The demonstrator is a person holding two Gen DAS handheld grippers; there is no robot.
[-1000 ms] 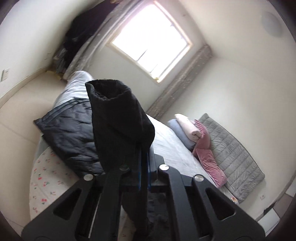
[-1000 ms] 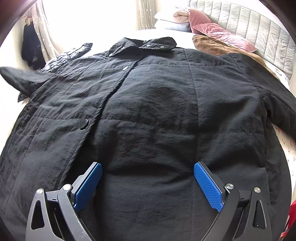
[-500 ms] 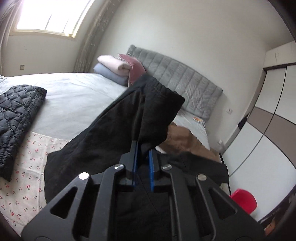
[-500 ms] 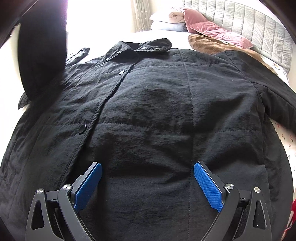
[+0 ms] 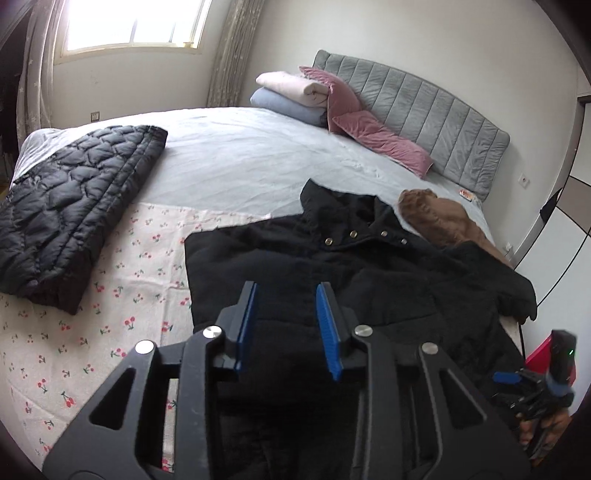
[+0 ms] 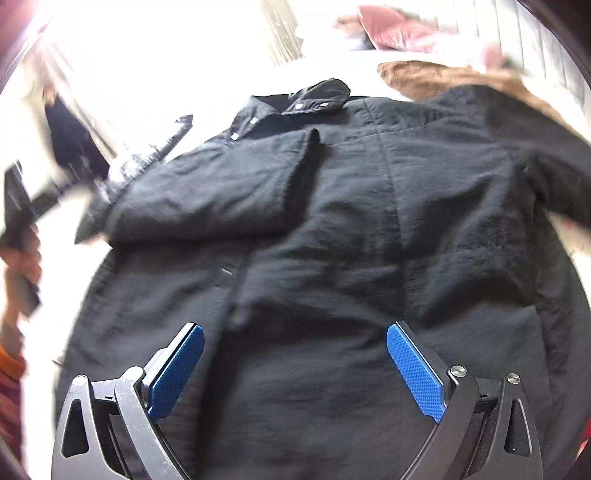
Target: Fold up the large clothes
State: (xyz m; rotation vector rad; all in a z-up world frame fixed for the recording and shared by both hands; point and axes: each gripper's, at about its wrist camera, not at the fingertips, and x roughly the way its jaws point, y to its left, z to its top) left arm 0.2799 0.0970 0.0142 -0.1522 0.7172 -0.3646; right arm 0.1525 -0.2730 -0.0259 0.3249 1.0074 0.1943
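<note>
Bedding first: the bed (image 5: 258, 155), a wide mattress under a pale sheet with a cherry-print cloth (image 5: 122, 266) at its near end, fills the room below a grey padded headboard (image 5: 417, 107), with a bright window (image 5: 129, 22) beyond. On it lies the black coat (image 5: 388, 280), spread front-up across the bed's near right part, collar toward the headboard. Its left sleeve (image 6: 221, 188) lies folded in across the chest, while the other sleeve runs off toward the bed's right edge.

Judging by its padded, stitched panels, the coat should be bulky but soft and fairly light, limp enough to sag from any single hold; the smooth shell may slide on the sheet. The cuff of the far sleeve or the hem corners look like the sensible places to pinch, where the fabric is thin enough to fit between the pads.

A folded quilted jacket (image 5: 74, 206) sits on the bed's left side, a brown garment (image 5: 439, 218) just beyond the coat's shoulder, and folded blankets (image 5: 291, 92) with pink cushions (image 5: 373, 125) against the headboard.

The left gripper (image 5: 284, 321) hovers over the coat's chest, its jaws opening with nothing pinched between them. The right gripper (image 6: 295, 369) hangs wide apart above the coat's lower front, empty.
</note>
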